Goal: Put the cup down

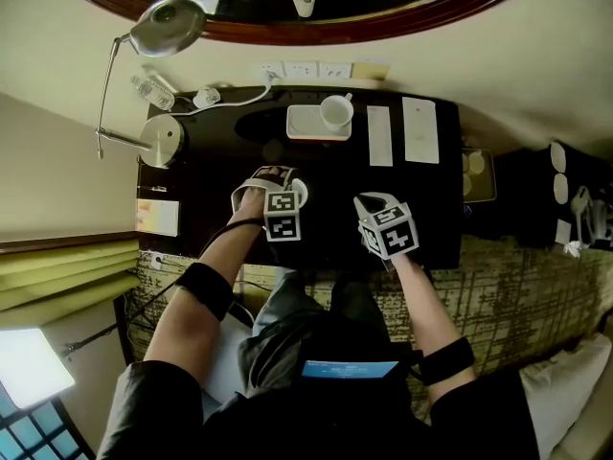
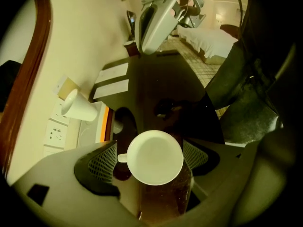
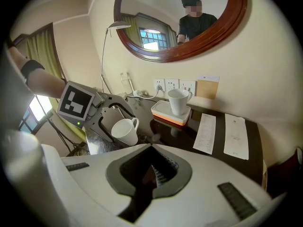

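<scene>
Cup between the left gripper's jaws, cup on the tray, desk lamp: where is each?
Cup between jaws (image 2: 155, 157), left gripper view, inner bottom.
Second cup (image 1: 336, 112), head view, its mouth.
Desk lamp (image 1: 168, 25), head view, shade.

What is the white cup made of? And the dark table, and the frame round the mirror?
The cup looks like glazed ceramic: smooth, plain white, slightly shiny. The table top is probably glass or polished lacquer: dark, and it shows reflections. The mirror frame seems to be varnished wood: reddish-brown with a soft sheen.
</scene>
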